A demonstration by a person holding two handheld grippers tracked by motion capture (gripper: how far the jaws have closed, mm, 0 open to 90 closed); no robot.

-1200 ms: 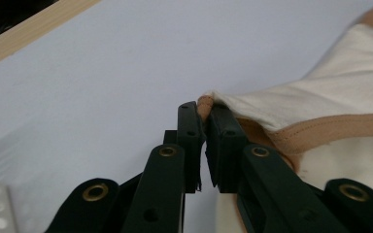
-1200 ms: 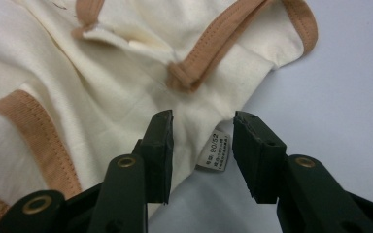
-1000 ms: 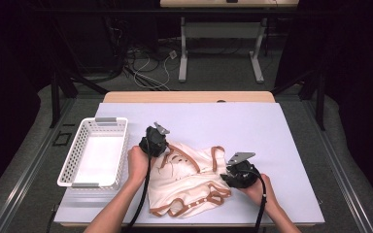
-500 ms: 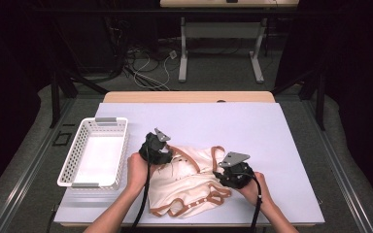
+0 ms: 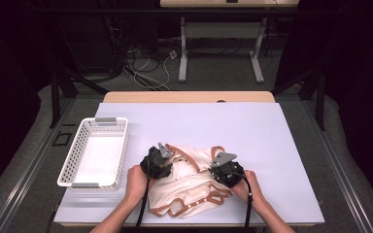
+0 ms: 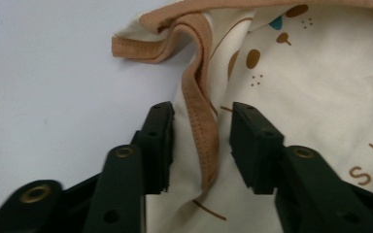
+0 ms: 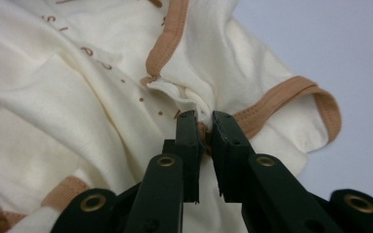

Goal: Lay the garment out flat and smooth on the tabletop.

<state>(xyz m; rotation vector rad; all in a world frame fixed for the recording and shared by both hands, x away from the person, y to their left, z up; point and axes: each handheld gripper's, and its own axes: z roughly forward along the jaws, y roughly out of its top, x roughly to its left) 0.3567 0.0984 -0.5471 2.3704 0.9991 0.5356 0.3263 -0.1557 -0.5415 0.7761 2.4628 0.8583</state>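
Observation:
A cream baby garment (image 5: 189, 187) with tan trim lies crumpled near the front of the table. My left gripper (image 5: 158, 163) is at its left part. In the left gripper view its jaws (image 6: 201, 141) stand apart on either side of a raised tan trim band (image 6: 199, 111). They have just been closing, and the pads do not press the band. My right gripper (image 5: 226, 173) is at the garment's right part. Its jaws (image 7: 204, 131) have just been closing and now pinch a fold of cream cloth (image 7: 194, 99) beside a tan-edged opening.
A white plastic basket (image 5: 95, 184) stands to the left of the garment, close to my left hand. The lilac table top (image 5: 252, 126) stretches behind and to the right. Dark floor, cables and a desk frame lie beyond the table.
My left gripper has come toward the front edge onto the garment's trim. My right gripper has slid left. The cloth between them is more bunched.

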